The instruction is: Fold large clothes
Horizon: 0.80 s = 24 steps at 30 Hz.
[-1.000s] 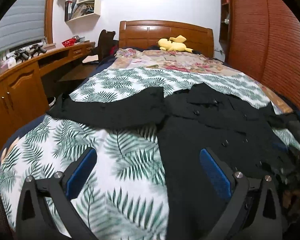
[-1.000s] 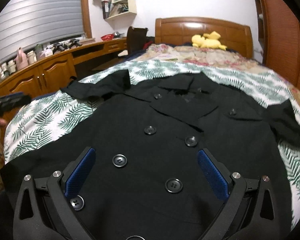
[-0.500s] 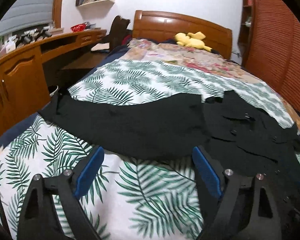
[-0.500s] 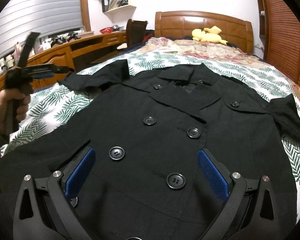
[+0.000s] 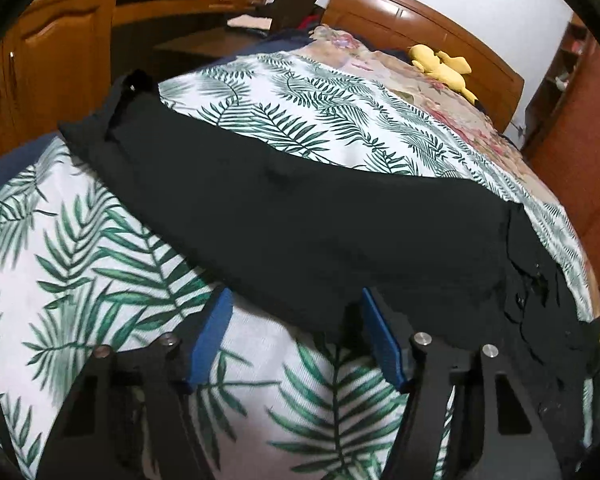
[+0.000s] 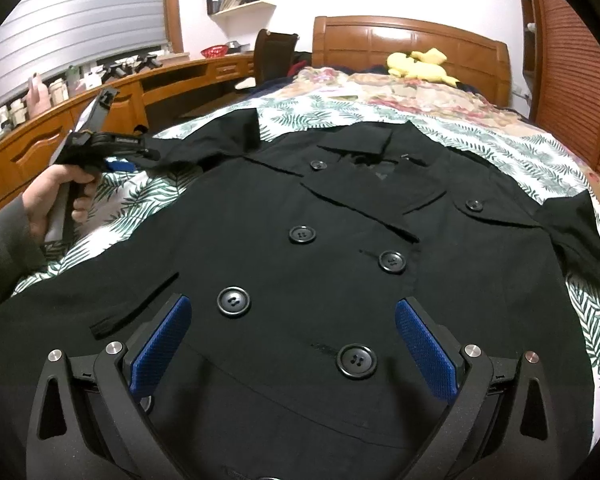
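At the left edge of the bed [image 5: 100,280], the left gripper [image 5: 296,336] hangs low over the palm-leaf sheet [image 5: 112,248] with its blue fingers [image 5: 214,332] part-way open; the jaws have just been closing. The lower hem of the coat's left sleeve [image 5: 284,216] lies right at the fingertips, and it is hard to tell whether any cloth has come between the pads; they do not clearly press on it. In the right wrist view this same gripper [image 6: 112,148] is seen from the side, gripped by the person's left hand [image 6: 56,196] in a grey sleeve cuff, its tip at the end of the sleeve where it reaches toward the bed's left edge.

The right gripper [image 6: 292,340] hovers over the lower front of the black coat [image 6: 340,240] with its fingers [image 6: 160,344] spread wide and nothing held between them; two large black buttons [image 6: 233,301] lie on the cloth within the gap.

The coat is spread face up across the middle of the bed, collar toward the wooden headboard [image 6: 412,40], both sleeves stretched out toward the side edges. Beyond the collar lies a floral blanket [image 6: 400,92], and on it near the headboard a yellow plush toy [image 6: 418,64]. Along the bed's left side runs a wooden desk [image 6: 100,116].
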{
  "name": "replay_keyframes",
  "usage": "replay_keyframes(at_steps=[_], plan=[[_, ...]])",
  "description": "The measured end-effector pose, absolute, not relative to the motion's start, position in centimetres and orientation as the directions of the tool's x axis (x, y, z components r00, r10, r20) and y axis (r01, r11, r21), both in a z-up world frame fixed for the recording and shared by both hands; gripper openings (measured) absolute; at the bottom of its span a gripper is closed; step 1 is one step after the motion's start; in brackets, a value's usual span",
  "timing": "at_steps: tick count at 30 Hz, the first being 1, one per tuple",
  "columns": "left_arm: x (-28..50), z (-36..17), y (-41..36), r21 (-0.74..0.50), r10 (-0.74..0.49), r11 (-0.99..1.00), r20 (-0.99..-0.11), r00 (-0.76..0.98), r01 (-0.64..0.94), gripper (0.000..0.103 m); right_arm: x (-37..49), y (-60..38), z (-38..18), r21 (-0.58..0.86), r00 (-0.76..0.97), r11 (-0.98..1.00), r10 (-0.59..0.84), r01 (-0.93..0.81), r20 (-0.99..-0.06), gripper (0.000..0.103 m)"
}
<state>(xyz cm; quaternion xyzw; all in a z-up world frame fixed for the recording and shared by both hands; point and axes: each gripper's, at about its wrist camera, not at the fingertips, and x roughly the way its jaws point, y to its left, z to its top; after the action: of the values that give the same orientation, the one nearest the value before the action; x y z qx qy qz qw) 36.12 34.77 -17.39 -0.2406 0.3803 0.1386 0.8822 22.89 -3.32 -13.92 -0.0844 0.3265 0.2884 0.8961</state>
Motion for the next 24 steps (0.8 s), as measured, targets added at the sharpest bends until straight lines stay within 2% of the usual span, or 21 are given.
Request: replay_keyframes(at_steps=[3,7,9,12,18,24], plan=[[36.7,-18.0,35.1,-0.339,0.052,0.826,-0.749,0.66,-0.45,0.049,22.9,-3.3,-14.0,0.04,0.617,0.818,0.463,-0.573,-0.636,0.103],[37.4,-18.6,35.1,-0.338,0.058,0.816,-0.759,0.648,-0.469,0.039,22.9,-3.3,-14.0,0.037,0.619,0.82,0.459,-0.571,-0.637,0.103],[37.6,-18.7,35.0,-0.334,0.057,0.82,-0.761,0.647,-0.465,0.02,22.9,-3.3,-13.9,0.039,0.62,0.821,0.461,-0.57,-0.635,0.103],[37.6,-18.2,35.1,-0.347,0.053,0.819,-0.748,0.662,-0.457,0.001,22.9,-3.3,-13.9,0.039,0.621,0.821,0.461,-0.569,-0.634,0.103],[36.5,-13.2,32.7,-0.301,0.107,0.853,-0.698,0.708,-0.426,0.0,22.6,-3.2,-13.4,0.015,0.641,0.824,0.452,-0.567,-0.62,0.103],[35.7,-6.3,25.7,-0.185,0.123,0.934,-0.634,0.763,-0.305,0.0,22.2,-4.5,-12.1,-0.004,0.68,0.835,0.445,-0.551,-0.583,0.103]])
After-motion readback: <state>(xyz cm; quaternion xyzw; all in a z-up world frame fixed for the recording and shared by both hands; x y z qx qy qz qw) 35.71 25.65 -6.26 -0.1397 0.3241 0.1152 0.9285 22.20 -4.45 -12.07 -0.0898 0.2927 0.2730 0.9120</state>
